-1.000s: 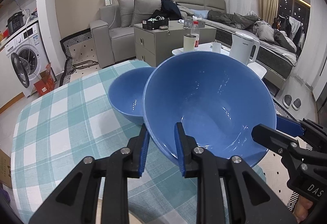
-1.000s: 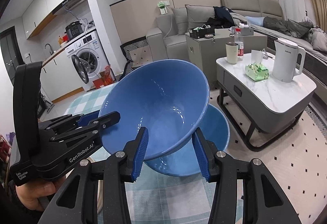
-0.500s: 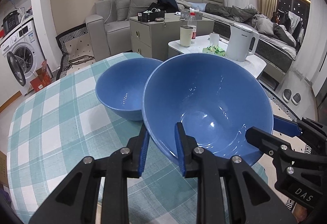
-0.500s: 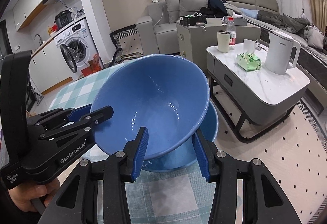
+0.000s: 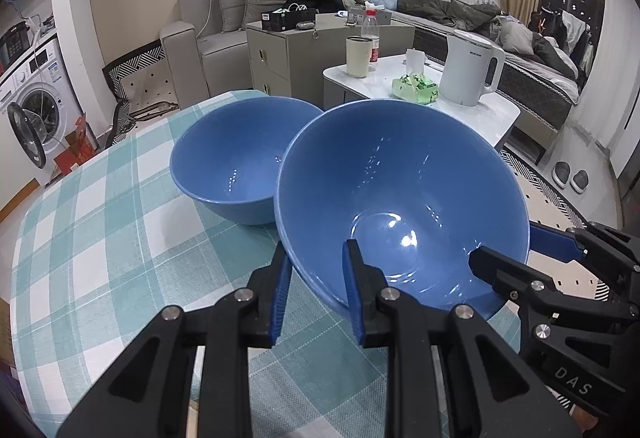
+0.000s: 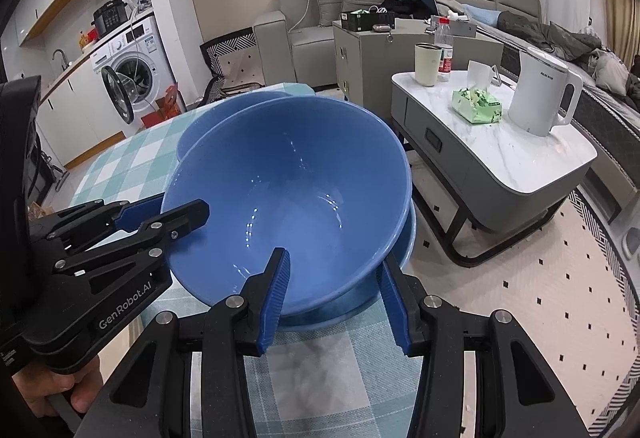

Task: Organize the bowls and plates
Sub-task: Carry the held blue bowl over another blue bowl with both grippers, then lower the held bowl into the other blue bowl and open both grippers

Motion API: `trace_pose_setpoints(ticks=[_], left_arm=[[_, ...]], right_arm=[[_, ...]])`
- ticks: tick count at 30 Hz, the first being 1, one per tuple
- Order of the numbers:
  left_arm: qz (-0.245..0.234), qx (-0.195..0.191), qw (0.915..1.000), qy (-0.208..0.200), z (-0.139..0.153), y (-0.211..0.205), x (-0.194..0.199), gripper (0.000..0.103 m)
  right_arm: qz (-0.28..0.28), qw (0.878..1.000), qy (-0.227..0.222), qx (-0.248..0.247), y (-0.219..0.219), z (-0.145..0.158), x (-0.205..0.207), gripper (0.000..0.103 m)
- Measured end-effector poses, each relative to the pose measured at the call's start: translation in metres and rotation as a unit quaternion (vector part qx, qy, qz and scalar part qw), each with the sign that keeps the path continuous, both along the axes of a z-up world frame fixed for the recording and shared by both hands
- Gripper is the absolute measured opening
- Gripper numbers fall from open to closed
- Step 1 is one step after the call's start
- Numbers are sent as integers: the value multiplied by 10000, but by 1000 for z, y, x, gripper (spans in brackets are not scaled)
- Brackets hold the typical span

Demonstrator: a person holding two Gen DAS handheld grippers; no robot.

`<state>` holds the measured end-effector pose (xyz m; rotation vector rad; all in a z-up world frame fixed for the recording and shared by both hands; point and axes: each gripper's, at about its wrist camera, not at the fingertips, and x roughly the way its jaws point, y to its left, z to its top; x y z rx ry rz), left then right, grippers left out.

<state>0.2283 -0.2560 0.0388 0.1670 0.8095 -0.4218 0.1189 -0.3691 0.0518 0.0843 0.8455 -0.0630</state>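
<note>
A large blue bowl (image 5: 400,190) is held tilted above the checked tablecloth (image 5: 100,238). My left gripper (image 5: 316,290) is shut on its near rim, one finger inside and one outside. My right gripper (image 6: 332,294) straddles the opposite rim with its jaws wider apart, and it also shows in the left wrist view (image 5: 552,258). The held bowl (image 6: 288,194) hangs low over a second blue bowl (image 5: 236,166) that rests on the table. In the right wrist view the second bowl (image 6: 404,250) shows only as a rim under and behind the held one.
The round table's edge (image 6: 400,378) lies close to the bowls on the right. Beyond it stands a marble coffee table (image 6: 500,158) with a white kettle (image 6: 544,98), a tissue pack and a cup. A sofa and a washing machine (image 5: 36,106) stand further back.
The held bowl has come down towards the table and now hangs lower over the resting bowl. Both grippers moved with it and kept their grip on the rim.
</note>
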Motion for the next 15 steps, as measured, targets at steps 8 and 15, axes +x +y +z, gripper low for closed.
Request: trace_pose_setpoints(ticks=[8, 15], left_arm=[[-42, 46, 10000, 70, -7, -2, -2, 24], [-54, 45, 9999, 94, -8, -3, -1, 25]], right_arm=[[21, 9998, 142, -101, 1, -8, 4, 50], [61, 9998, 142, -152, 5, -9, 3, 54]])
